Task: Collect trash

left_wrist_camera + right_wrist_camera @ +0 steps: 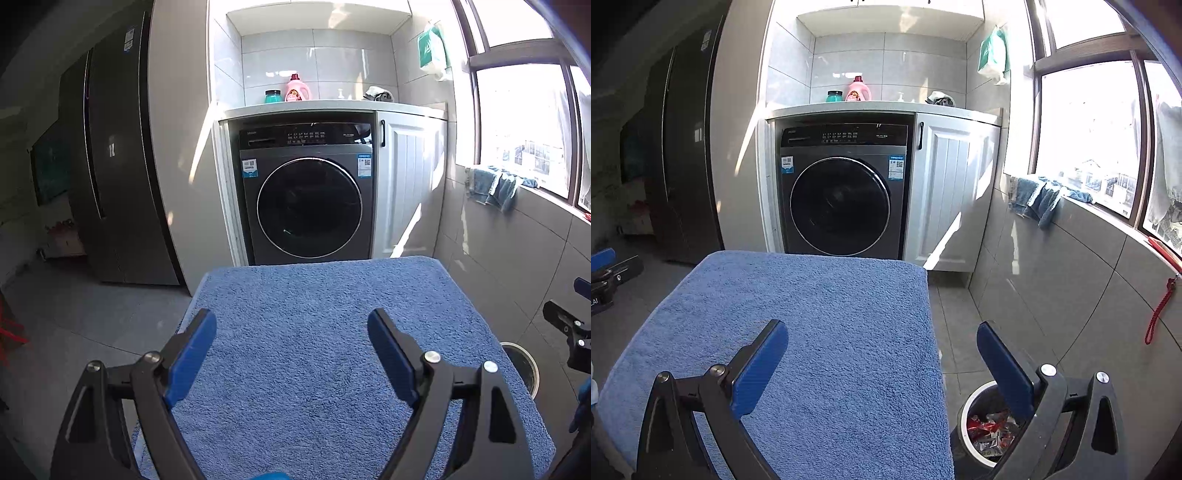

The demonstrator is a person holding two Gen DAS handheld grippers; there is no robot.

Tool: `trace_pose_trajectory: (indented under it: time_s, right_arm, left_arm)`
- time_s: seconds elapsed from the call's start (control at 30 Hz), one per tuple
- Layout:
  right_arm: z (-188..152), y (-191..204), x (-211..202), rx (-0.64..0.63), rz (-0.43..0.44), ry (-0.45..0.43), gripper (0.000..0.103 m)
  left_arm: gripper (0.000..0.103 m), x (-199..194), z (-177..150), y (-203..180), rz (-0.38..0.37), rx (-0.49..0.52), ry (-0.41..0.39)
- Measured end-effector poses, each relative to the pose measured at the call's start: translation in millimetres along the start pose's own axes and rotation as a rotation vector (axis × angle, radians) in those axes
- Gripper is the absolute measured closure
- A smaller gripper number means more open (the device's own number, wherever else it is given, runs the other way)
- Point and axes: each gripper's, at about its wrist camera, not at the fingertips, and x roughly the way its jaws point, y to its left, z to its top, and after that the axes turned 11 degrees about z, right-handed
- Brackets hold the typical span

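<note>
A dark grey front-loading washing machine (pixel 309 206) stands beyond the blue terry-towel-covered worktop (pixel 820 332). Both the left tongs (pixel 291 334) and right tongs (pixel 882 345) gape apart, holding nothing. Red-and-silver crumpled wrappers (pixel 991 430) lie in the round white-rimmed bin (pixel 964 410) on the floor, just below the right tongs' right finger.

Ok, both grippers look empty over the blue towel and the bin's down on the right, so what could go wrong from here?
1. The trash bin stands close to the blue towel edge, under the right gripper; a careless swing might knock it and spill the wrappers.
2. Open fingers of the left gripper could snag the towel's pile and drag it.
3. No trash shows on the towel, so a blind grab may close on cloth.
</note>
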Motion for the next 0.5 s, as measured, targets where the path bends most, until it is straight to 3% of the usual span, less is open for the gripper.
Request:
trace_pose_trajectory:
  time_s: [0.5]
  right_arm:
    - [6.5,-3.9,-3.4,0.000,-0.036,-0.022,0.000]
  left_arm:
    - [0.020,7.5,-0.9,-1.5,-0.017,0.008,0.005]
